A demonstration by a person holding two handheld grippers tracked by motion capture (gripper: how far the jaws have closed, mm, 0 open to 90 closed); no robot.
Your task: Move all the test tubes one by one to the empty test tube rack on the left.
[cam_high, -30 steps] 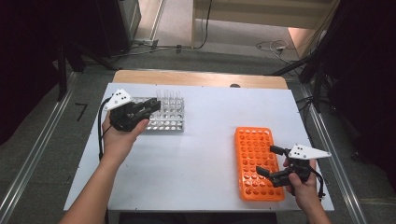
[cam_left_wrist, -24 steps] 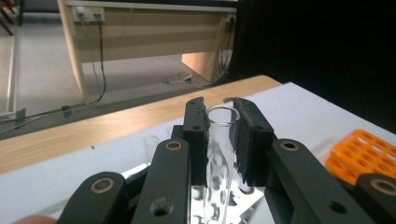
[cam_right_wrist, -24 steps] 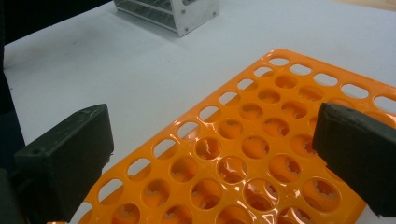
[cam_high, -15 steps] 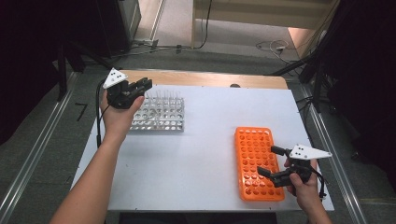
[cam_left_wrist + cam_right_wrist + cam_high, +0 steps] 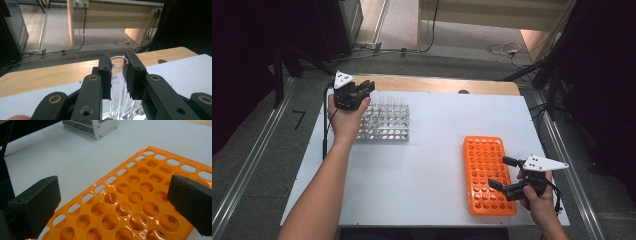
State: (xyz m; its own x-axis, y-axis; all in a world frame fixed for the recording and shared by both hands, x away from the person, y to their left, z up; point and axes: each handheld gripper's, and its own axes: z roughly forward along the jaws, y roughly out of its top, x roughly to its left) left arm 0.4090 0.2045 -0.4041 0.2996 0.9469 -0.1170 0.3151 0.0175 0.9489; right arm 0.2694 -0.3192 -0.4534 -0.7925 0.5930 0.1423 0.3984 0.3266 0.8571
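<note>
left gripper view: your left gripper [image 5: 117, 75] clenched on glass tube [image 5: 117, 82] at frame centre, above metal rack [image 5: 384, 122]. keep tube upright, carry to orange rack [image 5: 487, 175] lower right; right gripper [image 5: 507, 172] released, hovering there.

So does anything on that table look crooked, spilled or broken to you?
Nothing stands out. The metal rack and the orange rack both sit flat on the white table, no spill. The left gripper grips a clear glass tube; the right gripper hangs open over the orange rack.
</note>
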